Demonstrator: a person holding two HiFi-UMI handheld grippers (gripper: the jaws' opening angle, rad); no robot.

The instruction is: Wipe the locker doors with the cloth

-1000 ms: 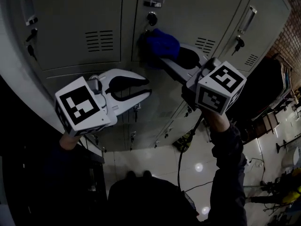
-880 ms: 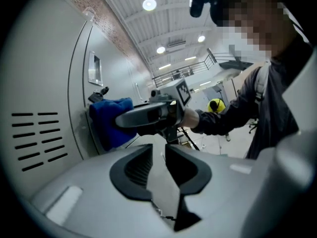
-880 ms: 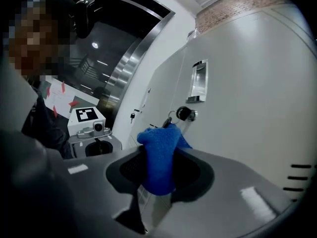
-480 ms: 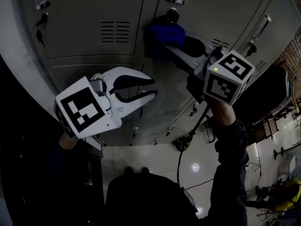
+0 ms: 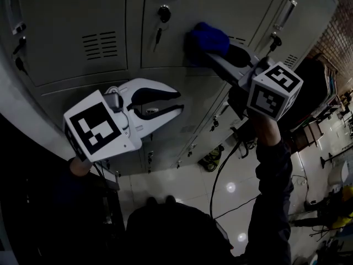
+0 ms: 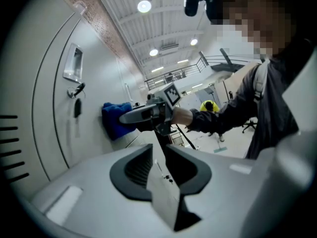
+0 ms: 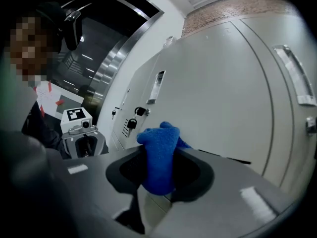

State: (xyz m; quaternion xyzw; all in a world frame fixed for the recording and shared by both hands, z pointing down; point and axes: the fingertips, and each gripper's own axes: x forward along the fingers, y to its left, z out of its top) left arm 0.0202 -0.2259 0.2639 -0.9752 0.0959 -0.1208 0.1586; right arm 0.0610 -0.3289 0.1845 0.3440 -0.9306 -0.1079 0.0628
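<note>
Head view, looking steeply down a bank of grey lockers in dim light. The right claw (image 5: pixel 203 53), at the upper right of the frame, is clenched on a bunched blue cloth (image 5: pixel 207 37) and presses it flat against the middle locker door (image 5: pixel 175 47). One second ago the cloth sat directly under that door's lock (image 5: pixel 164 12). Half a second ago it was just below and to the right of the lock. Now it lies well to the right of the lock, near the door's right edge, so the wipe has travelled sideways across the panel. The hanging key below the lock is now clear of the cloth.

The left claw (image 5: pixel 178 101) sits in the centre left of the frame, much where it was before. Its jaws are spread and released, with nothing between them, and it is held off the lockers below the vent slots (image 5: pixel 100 44) of the left door. Its marker cube (image 5: pixel 95 127) faces the camera.

In the right gripper view the cloth (image 7: pixel 159 157) fills the gap between the two jaws, bulging above them, with the grey door just beyond. In the left gripper view the jaws stand apart and empty, and the cloth (image 6: pixel 116 119) shows beyond them, against the door at the centre left.
</note>
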